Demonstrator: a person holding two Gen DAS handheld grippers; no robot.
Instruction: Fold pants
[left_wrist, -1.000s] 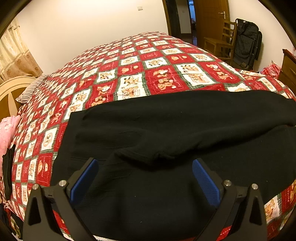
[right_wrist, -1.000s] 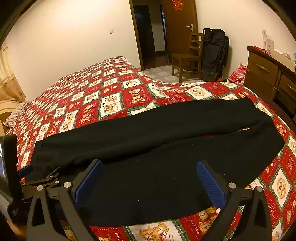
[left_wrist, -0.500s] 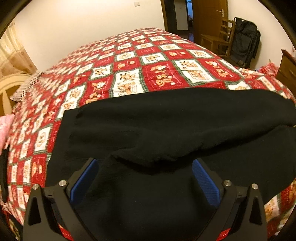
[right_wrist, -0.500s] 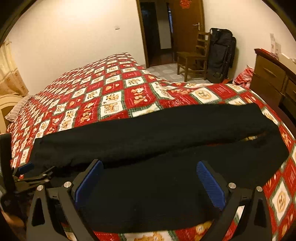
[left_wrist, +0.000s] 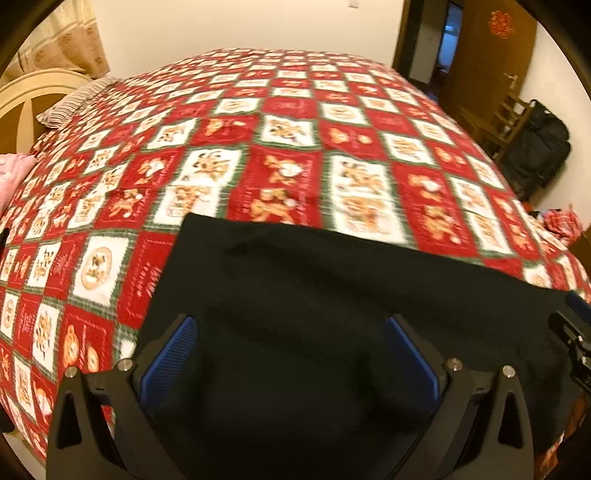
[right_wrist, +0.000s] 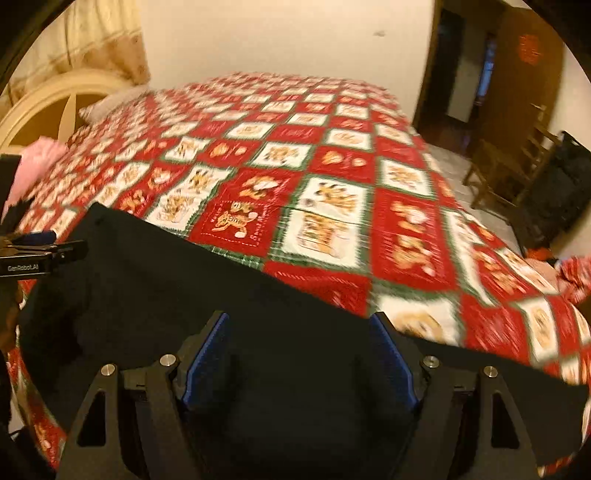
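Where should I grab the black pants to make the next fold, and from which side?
Probably the near waist-end edge of the black pants: it lies flat on the quilt, straight corner exposed. Come from above; the left gripper hangs open, the right gripper is closing.

1. The left wrist camera sits just behind the left gripper (left_wrist: 291, 354) and looks steeply down along its two blue-padded fingers, close over the black pants (left_wrist: 332, 295) near one end of them.
2. Beyond the pants it faces across the red patchwork bedspread (left_wrist: 288, 147) toward the far wall, with the headboard (left_wrist: 33, 96) at upper left and the doorway (left_wrist: 443, 40) at upper right.
3. The right wrist camera sits behind the right gripper (right_wrist: 299, 358), angled down equally close over the same pants (right_wrist: 166, 280), facing the same wall.
4. Both views share the pants, bedspread, headboard, doorway and wooden chair (right_wrist: 517, 166); each glimpses the other gripper at its frame edge.
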